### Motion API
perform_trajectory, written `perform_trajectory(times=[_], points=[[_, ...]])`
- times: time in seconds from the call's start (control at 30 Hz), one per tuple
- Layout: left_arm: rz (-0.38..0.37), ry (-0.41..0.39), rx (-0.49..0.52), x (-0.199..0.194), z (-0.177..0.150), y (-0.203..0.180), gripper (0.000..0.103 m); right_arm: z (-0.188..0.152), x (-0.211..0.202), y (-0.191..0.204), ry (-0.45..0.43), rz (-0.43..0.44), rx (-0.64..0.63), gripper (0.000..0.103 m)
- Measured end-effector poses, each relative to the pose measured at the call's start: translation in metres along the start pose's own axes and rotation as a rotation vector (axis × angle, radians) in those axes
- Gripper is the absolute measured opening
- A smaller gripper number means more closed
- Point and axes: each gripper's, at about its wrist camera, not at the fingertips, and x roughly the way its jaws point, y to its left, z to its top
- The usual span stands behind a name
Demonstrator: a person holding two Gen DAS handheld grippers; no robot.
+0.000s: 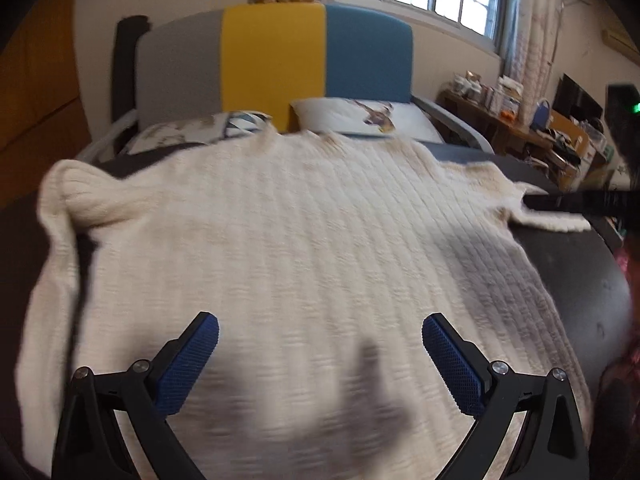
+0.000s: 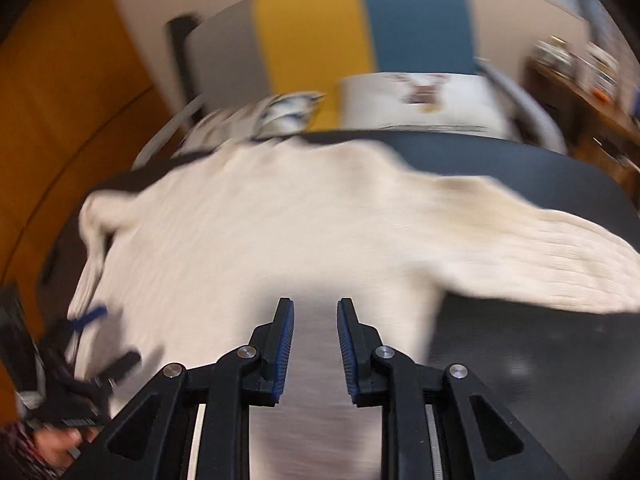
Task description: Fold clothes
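Observation:
A cream ribbed knit sweater (image 1: 304, 240) lies spread flat on a dark round table (image 1: 576, 280). Its one sleeve (image 2: 552, 256) stretches out to the right over the table; the other side is bunched at the left (image 1: 76, 196). My left gripper (image 1: 320, 340) hovers over the sweater's near part, open wide, with nothing between its blue pads. My right gripper (image 2: 316, 308) is above the sweater's lower right part, its jaws a narrow gap apart with nothing clamped. The right wrist view is blurred by motion. The left gripper (image 2: 94, 316) and the hand (image 2: 56, 446) holding it show at the lower left there.
Behind the table stands a bed with a grey, yellow and blue headboard (image 1: 276, 64) and pillows (image 1: 372, 120). A cluttered wooden desk (image 1: 520, 128) is at the right under a window. A wooden door (image 2: 72, 100) is at the left. A black blurred bar (image 1: 580, 202) crosses the sleeve's end.

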Motion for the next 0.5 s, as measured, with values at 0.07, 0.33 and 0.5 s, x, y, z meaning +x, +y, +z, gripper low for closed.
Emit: perform_trajectory(times=[0.07,0.33,0.5], points=[[0.038,-0.018,-0.016,-0.012,-0.001,0.024,0.103,-0.008,0.019,0.027,0.019,-0.004,-0.024,0.022],[0.235,0.074,-0.083,-0.028,-0.018,0.137,0.103,-0.028,0.062,0.070,0.107,0.004,-0.013,0.022],[0.288,0.211,0.000,-0.001,-0.038,0.152,0.103,-0.022,0.071,0.076,0.109,-0.040,-0.045,0.021]])
